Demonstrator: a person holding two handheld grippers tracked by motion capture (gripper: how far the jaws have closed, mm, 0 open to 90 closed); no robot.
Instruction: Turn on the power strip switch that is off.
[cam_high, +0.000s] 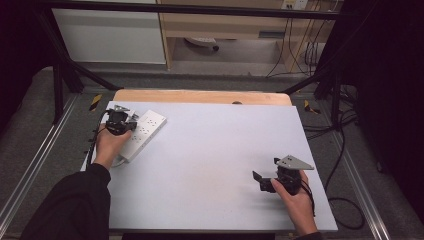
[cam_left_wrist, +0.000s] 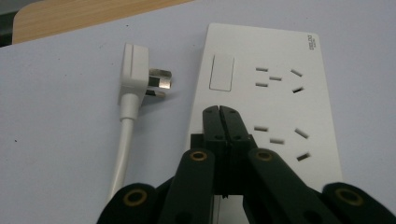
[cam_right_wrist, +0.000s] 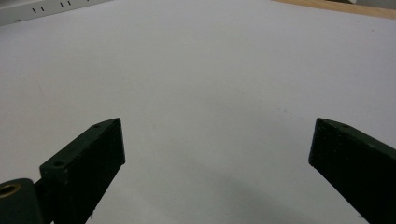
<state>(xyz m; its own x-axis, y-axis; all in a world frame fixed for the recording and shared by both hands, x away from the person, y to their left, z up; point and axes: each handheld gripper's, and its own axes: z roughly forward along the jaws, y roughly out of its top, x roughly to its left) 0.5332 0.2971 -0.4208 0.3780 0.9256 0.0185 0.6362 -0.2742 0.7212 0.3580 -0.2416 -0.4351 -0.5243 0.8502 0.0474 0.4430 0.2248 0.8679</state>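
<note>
A pale wooden tabletop edge (cam_high: 200, 96) lies beyond the left claw (cam_high: 131, 119); black floor cables (cam_high: 345, 200) coil right of the right claw (cam_high: 260, 181).

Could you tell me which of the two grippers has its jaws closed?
The left gripper, over the white power strip; the right gripper stands wide open above bare table.

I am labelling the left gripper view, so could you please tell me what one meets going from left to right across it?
White cable with its white plug → plug's metal prongs → power strip's switch → shut left gripper over the power strip → socket holes.
</note>
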